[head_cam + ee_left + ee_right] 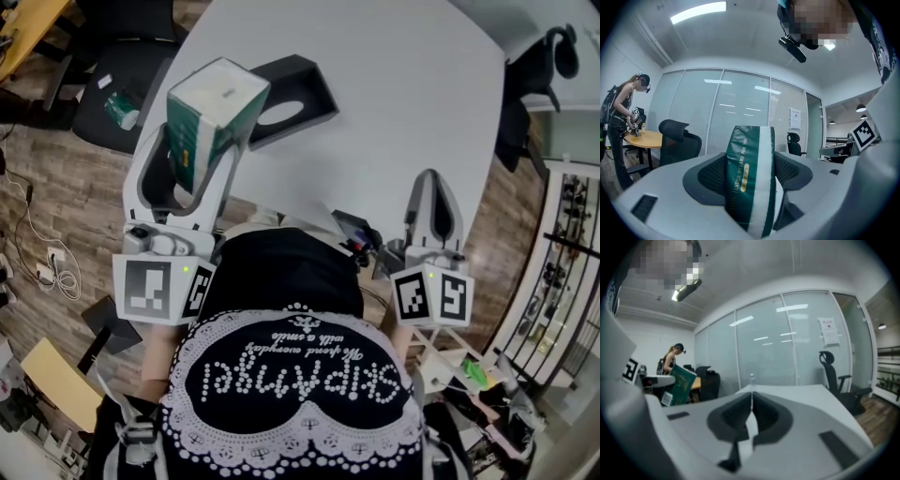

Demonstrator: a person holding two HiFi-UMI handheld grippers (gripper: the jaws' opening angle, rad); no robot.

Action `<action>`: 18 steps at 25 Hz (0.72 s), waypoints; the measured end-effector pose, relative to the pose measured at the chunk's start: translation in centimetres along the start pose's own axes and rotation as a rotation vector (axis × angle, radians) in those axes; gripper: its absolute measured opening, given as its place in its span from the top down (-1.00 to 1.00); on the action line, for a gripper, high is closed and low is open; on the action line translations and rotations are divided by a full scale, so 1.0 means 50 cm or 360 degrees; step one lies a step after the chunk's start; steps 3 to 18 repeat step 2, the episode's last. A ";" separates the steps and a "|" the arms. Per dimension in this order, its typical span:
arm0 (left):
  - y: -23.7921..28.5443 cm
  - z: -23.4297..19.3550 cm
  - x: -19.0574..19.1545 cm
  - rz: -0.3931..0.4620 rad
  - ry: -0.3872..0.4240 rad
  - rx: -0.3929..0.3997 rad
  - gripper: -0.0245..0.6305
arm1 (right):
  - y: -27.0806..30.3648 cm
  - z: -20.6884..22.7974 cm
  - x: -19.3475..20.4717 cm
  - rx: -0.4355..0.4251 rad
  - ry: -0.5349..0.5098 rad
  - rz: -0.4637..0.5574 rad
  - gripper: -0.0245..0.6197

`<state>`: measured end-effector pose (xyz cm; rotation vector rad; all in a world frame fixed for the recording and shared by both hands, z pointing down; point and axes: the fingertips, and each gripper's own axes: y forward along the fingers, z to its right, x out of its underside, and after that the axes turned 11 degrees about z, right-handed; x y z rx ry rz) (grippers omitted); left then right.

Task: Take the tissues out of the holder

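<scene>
A green and white tissue pack (211,111) is held up over the table's near left edge, clamped between the fingers of my left gripper (197,155). In the left gripper view the pack (751,178) stands upright between the two dark pads, and the left gripper (750,176) is shut on it. The black holder (292,97) lies on the white table (403,84) just behind the pack, its oval opening facing up. My right gripper (430,183) sits at the table's near right edge, shut, with nothing between its jaws (751,405). The pack (680,383) also shows at the left of the right gripper view.
Black office chairs stand left of the table (117,80) and at its far right (539,66). A shelf unit (562,281) is at the right. Another person (621,126) works at a wooden table (647,137) beyond glass partitions.
</scene>
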<state>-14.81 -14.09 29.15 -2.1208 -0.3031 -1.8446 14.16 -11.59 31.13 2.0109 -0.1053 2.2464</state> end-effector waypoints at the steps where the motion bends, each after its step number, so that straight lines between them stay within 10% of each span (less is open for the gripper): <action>1: -0.001 0.001 0.000 0.0000 0.0000 0.0000 -0.10 | -0.002 -0.001 0.001 -0.0001 0.0000 0.0001 0.82; 18: -0.003 0.003 0.001 0.0000 0.0001 0.0000 -0.10 | -0.003 -0.001 0.001 -0.0002 0.0000 0.0001 0.82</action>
